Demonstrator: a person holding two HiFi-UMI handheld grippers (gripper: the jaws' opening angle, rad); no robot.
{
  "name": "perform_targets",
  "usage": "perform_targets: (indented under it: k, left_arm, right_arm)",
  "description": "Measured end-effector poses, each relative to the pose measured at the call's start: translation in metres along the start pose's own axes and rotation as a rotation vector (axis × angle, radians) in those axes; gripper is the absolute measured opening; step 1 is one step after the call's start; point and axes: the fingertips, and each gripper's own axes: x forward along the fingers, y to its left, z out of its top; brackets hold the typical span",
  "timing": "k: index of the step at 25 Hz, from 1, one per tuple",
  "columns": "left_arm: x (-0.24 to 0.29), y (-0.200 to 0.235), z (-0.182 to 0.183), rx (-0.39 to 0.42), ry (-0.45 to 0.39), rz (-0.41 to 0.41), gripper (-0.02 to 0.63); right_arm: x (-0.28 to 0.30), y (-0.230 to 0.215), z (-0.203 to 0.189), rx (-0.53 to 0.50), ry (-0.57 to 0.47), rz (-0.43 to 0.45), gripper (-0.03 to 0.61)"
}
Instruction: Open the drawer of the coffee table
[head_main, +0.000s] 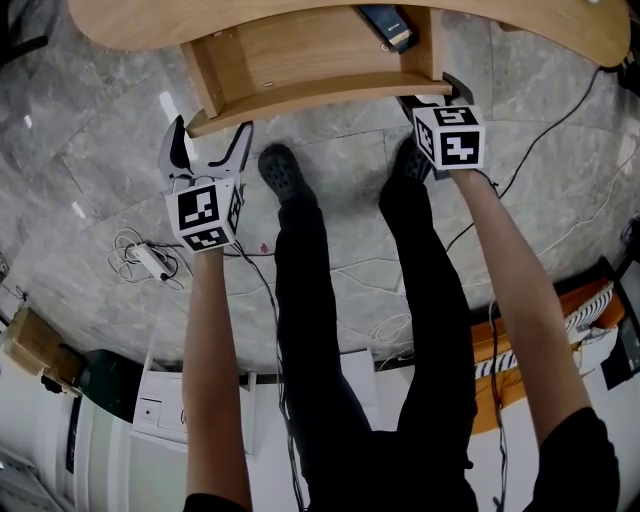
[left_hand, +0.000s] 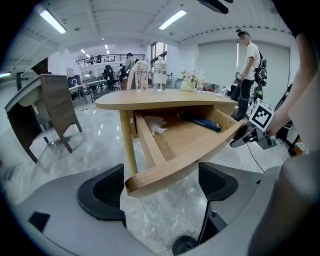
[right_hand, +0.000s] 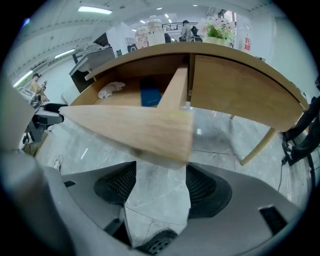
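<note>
Hovering at the left, the left gripper (head_main: 212, 132) has its jaws wide. The near left corner of the drawer front (head_main: 320, 100) lies just between the tips and seems untouched. The drawer (head_main: 300, 55) stands well out from under the coffee table (head_main: 150, 25), with a crumpled white tissue (left_hand: 152, 124) and a flat dark blue object (head_main: 385, 25) inside. It looks like stiff wood, fairly light with so little in it, and it would probably bind if pulled from one end only. The curved front, taken at both corners, seems the best hold. The right gripper (head_main: 436, 95) straddles the right corner, jaws apart, with grey floor showing between them.
</note>
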Motion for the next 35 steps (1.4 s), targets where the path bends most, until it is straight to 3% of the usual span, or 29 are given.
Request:
perform_targets:
  k: [8, 14, 29, 33, 35]
  left_arm:
    - [-0.03, -0.009, -0.003, -0.008, 0.054, 0.03, 0.453]
    - [-0.073, -0.045, 0.017, -0.089, 0.062, 0.027, 0.453]
    - [-0.206, -0.121, 0.15, -0.149, -0.031, -0.043, 0.451]
    - [-0.239, -0.13, 0.186, -0.166, -0.072, -0.044, 0.449]
    - [-0.256, -0.134, 0.206, -0.165, -0.095, -0.048, 0.442]
  right_arm:
    - [-0.04, -0.002, -0.024, 0.015, 0.049, 0.0, 0.265]
    - [-0.093, 0.012, -0.023, 0.053, 0.069, 0.037, 0.265]
    - [-0.279, 0.058, 0.079, 0.067, -0.057, 0.095, 0.264]
    - [-0.327, 0.065, 0.111, 0.04, -0.122, 0.082, 0.193]
    - [-0.35, 0.07, 0.125, 0.018, -0.147, 0.081, 0.191]
